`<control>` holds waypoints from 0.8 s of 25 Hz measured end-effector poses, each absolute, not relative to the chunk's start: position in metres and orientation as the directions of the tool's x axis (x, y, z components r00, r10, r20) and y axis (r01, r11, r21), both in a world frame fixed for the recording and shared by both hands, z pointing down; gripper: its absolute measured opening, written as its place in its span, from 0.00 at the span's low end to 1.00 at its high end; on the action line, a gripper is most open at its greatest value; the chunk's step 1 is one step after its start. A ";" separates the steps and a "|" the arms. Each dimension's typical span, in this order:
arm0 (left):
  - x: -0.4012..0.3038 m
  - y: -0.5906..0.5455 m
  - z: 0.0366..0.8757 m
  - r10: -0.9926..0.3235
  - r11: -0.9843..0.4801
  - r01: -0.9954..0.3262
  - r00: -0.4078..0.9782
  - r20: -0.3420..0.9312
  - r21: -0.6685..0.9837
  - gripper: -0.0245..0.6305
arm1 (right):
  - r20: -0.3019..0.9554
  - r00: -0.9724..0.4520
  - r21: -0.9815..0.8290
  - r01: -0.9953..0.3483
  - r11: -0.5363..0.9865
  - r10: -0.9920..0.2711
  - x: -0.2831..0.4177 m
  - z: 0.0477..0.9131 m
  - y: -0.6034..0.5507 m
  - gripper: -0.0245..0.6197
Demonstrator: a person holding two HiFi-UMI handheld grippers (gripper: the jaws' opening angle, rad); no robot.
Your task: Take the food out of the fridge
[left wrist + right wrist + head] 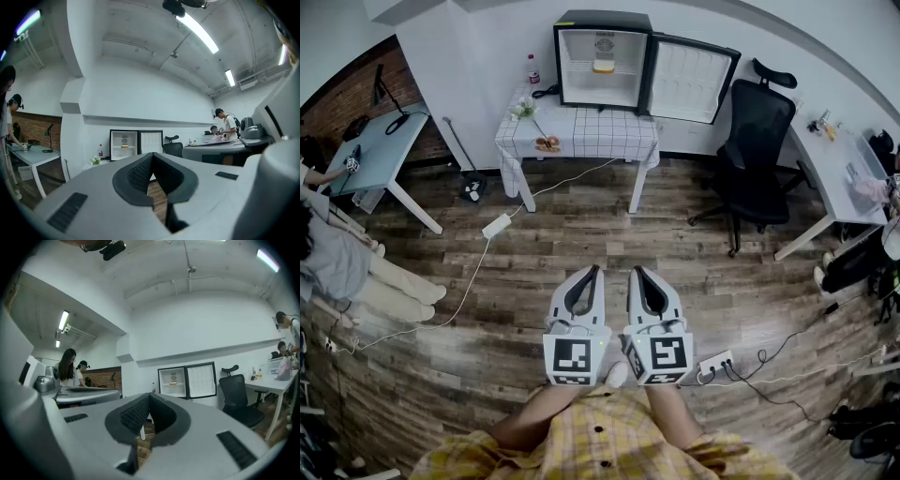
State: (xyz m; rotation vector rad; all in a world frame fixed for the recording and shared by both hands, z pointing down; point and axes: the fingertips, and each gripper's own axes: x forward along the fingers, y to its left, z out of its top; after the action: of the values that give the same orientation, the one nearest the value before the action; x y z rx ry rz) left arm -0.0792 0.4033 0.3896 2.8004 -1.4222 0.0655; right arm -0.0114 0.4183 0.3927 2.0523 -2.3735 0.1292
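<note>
Grey left tongs (597, 270) and right tongs (636, 270), both closed, empty (fridge (602, 19) far ahead, door (692, 80) open).

A yellow plaid shirt (609, 441) with dark buttons fills the bottom centre of the head view. Above it, the left claw (596, 272) and right claw (637, 272) have pale grey tapered shells. Each has ribbed black pads (139, 172) and a black-and-white marker cube (577, 360).
</note>
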 end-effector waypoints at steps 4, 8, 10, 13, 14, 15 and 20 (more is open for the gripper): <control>-0.077 0.405 0.391 -0.806 -0.591 -0.806 0.591 0.038 -0.001 0.05 | 0.051 -0.145 -0.061 -0.988 0.142 -0.988 -0.012 0.392 0.419 0.05; -0.074 0.405 0.390 -0.806 -0.591 -0.807 0.591 0.043 0.000 0.05 | 0.059 -0.150 -0.065 -0.987 0.146 -0.987 -0.009 0.392 0.419 0.05; -0.073 0.404 0.388 -0.807 -0.589 -0.808 0.589 0.041 -0.008 0.05 | 0.060 -0.152 -0.068 -0.987 0.148 -0.986 -0.007 0.392 0.419 0.05; -0.070 0.404 0.387 -0.812 -0.584 -0.812 0.583 0.040 -0.012 0.05 | 0.048 -0.161 -0.081 -0.984 0.157 -0.986 -0.003 0.389 0.420 0.05; -0.068 0.404 0.387 -0.813 -0.581 -0.814 0.580 0.040 -0.012 0.05 | 0.049 -0.166 -0.081 -0.983 0.162 -0.985 -0.002 0.389 0.419 0.05; -0.066 0.403 0.387 -0.815 -0.579 -0.815 0.579 0.040 -0.014 0.05 | 0.051 -0.171 -0.077 -0.983 0.167 -0.984 -0.001 0.389 0.418 0.05; -0.053 0.403 0.391 -0.819 -0.573 -0.820 0.571 0.046 -0.016 0.05 | 0.050 -0.186 -0.070 -0.981 0.183 -0.981 0.011 0.390 0.420 0.05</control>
State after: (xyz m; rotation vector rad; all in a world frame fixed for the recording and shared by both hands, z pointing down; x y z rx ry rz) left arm -0.0528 0.4029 0.3906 2.7782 -1.4489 0.0750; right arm 0.0114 0.4204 0.3899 2.0076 -2.4202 0.1349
